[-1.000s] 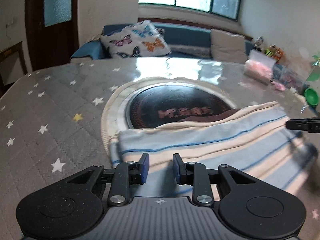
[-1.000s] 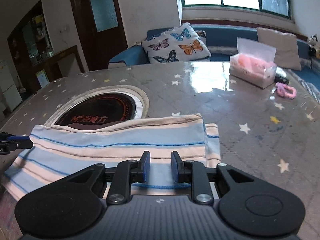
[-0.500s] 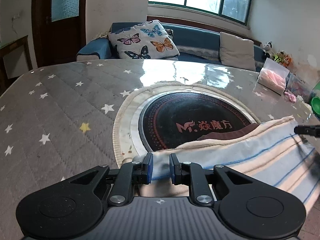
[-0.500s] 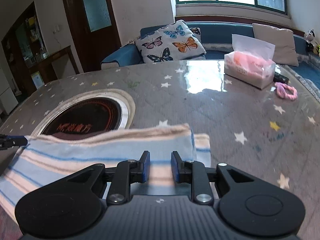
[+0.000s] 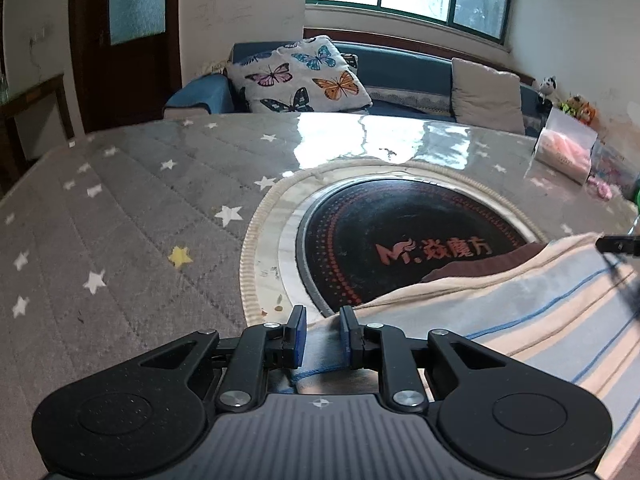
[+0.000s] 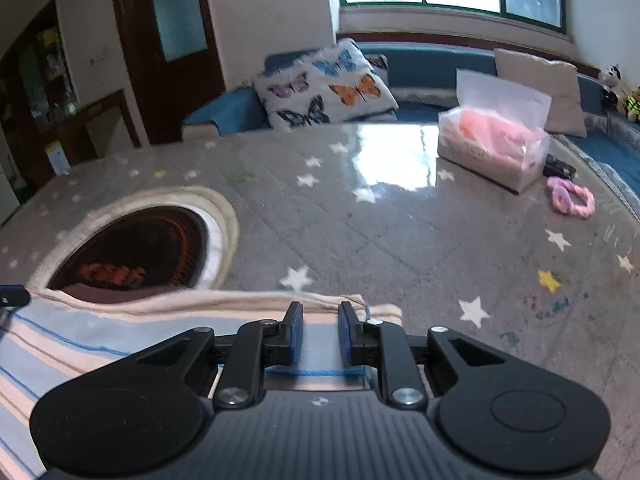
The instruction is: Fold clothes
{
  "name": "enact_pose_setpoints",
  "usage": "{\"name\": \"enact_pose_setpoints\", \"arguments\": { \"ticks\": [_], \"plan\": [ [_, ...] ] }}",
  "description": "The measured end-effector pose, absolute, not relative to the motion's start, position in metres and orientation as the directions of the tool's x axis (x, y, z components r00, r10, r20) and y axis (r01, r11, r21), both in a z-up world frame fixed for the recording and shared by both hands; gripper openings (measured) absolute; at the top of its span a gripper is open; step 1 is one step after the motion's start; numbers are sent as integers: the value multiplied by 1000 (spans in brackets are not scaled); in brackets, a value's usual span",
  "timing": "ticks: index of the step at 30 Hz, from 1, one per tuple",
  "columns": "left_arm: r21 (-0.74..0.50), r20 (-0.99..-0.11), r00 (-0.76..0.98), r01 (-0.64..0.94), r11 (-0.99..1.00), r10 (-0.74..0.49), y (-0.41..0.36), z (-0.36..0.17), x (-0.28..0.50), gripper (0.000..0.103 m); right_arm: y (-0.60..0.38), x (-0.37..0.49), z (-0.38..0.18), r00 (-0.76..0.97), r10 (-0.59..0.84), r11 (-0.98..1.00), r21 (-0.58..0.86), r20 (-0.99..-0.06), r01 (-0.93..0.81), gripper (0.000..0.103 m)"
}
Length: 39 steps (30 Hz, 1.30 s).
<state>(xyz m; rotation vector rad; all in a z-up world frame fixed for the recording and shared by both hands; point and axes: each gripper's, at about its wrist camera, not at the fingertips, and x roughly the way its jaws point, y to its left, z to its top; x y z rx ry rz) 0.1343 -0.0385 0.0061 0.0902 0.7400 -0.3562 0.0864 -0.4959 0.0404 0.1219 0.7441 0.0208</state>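
left wrist view: left gripper point(image 5: 322, 334) fingers narrow, striped cloth point(image 5: 520, 312) corner between them, grip unclear. cloth spreads right over the worktop point(image 5: 132, 216), covering part of the round black hotplate point(image 5: 400, 240); only here its logo reads. right gripper tip point(image 5: 618, 245) at far edge.

right wrist view: right gripper point(image 6: 320, 334) fingers closing, cloth edge between. only here: tissue box point(image 6: 492, 152) with pink tissues, pink ring point(image 6: 570, 197).
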Motion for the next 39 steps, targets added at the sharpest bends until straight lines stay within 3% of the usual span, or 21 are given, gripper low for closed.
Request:
{"name": "enact_pose_setpoints", "arguments": {
  "ticks": [5,10,13,15,19,21,29,39],
  "plan": [
    [-63,-672,688,316,947,-274,-30,12,135,22,-489,80,50,752,47,997,80,-658,8,21],
    [-93,-661,699,286,954,-274,-10,23,125,22,-461,57,69,764,93,995,37,-639,-89,36],
    [-101,-665,700,260,960,-259,2,27,115,34,-435,42,77,756,156,983,27,-635,-181,40],
    [-105,-668,702,240,965,-248,9,28,108,50,-416,33,80,747,200,970,20,-634,-242,49],
    [-99,-669,709,212,972,-223,21,29,93,62,-362,10,85,710,308,914,-8,-634,-405,55],
    [-95,-670,713,195,976,-208,27,30,85,74,-336,1,85,691,350,881,-28,-633,-473,60],
    [-118,-656,724,179,977,-212,48,29,57,86,-247,-17,74,627,440,765,-97,-643,-636,61],
    [-172,-633,739,158,972,-232,71,31,43,98,-181,-27,47,605,401,696,-201,-688,-690,60]
  ]
}}
